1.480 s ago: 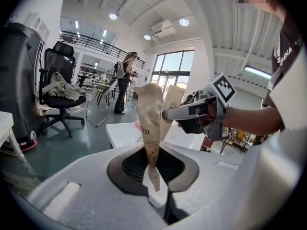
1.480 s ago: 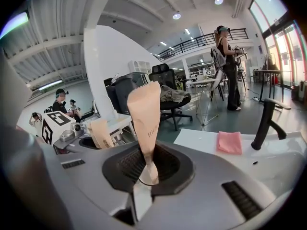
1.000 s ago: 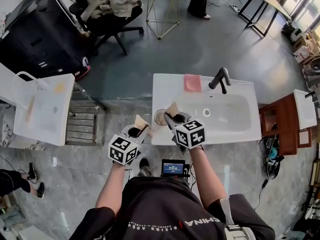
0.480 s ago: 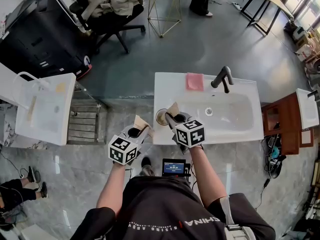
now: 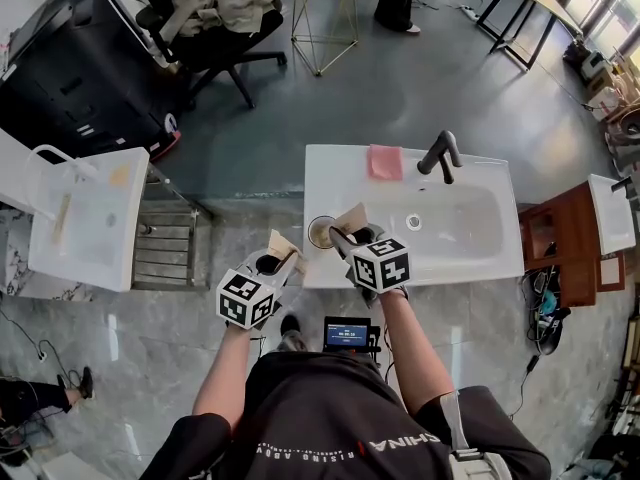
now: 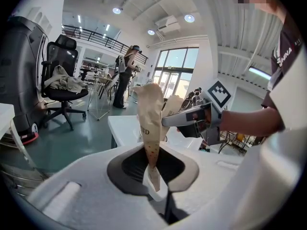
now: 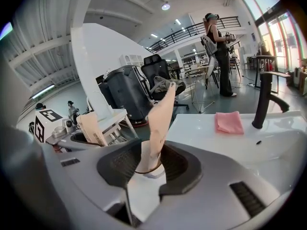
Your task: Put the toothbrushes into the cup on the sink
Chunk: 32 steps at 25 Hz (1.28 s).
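A round cup [image 5: 320, 232] stands on the front left corner of the white sink [image 5: 470, 258]. My right gripper [image 5: 350, 230] hovers right over it, and its jaws are opening. A beige wrapped toothbrush [image 7: 160, 123] leans between them with its lower end in the cup [image 7: 146, 169], and the pads stand clear of it. My left gripper [image 5: 280, 253] waits left of the sink, off its edge, shut on a second beige wrapped toothbrush [image 6: 149, 123] that sticks up from the jaws.
A black faucet [image 5: 441, 156] and a pink cloth [image 5: 385, 163] sit at the sink's back edge. A second white basin [image 5: 85, 218] is far left. An office chair [image 5: 215, 18] and a wire table [image 5: 325, 18] stand beyond on the grey floor.
The right gripper's jaws have parted around its wrapped toothbrush, which now leans loose in the cup. Both hands have hardly moved.
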Available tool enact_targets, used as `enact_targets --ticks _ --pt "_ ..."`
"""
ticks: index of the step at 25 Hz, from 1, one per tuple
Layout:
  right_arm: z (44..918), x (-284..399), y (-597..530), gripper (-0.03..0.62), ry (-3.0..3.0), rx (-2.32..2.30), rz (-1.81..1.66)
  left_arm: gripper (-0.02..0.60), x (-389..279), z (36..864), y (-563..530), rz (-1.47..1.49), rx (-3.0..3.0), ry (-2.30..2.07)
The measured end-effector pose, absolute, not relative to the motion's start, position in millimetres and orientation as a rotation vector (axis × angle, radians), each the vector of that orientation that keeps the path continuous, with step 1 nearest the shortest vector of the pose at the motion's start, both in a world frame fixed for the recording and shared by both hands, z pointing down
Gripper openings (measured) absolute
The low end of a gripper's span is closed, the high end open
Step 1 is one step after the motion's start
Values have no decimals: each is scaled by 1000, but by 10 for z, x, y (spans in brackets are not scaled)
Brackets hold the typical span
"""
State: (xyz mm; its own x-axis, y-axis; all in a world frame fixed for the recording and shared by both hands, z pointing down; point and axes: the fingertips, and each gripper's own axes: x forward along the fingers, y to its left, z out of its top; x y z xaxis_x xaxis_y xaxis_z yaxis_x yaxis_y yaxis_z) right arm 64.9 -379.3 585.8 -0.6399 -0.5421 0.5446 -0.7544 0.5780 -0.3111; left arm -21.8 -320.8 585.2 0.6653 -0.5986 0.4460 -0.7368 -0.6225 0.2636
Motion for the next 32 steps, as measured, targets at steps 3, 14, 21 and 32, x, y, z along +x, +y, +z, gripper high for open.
enact_targets --ticks 3,14,21,32 --pt "5859 706 -3771 161 -2402 1069 748 37 -209 5831 -3195 438 2463 -1042" --pt "5806 917 -3512 167 -2402 1110 761 37 -212 5766 -3124 413 2477 -1065" --pt "5735 945 -3282 58 -2426 1130 733 37 -137 5708 -3024 403 2502 -1045" --pt "5725 870 -2915 9 -2432 1032 673 37 19 5643 -2879 400 2542 -999"
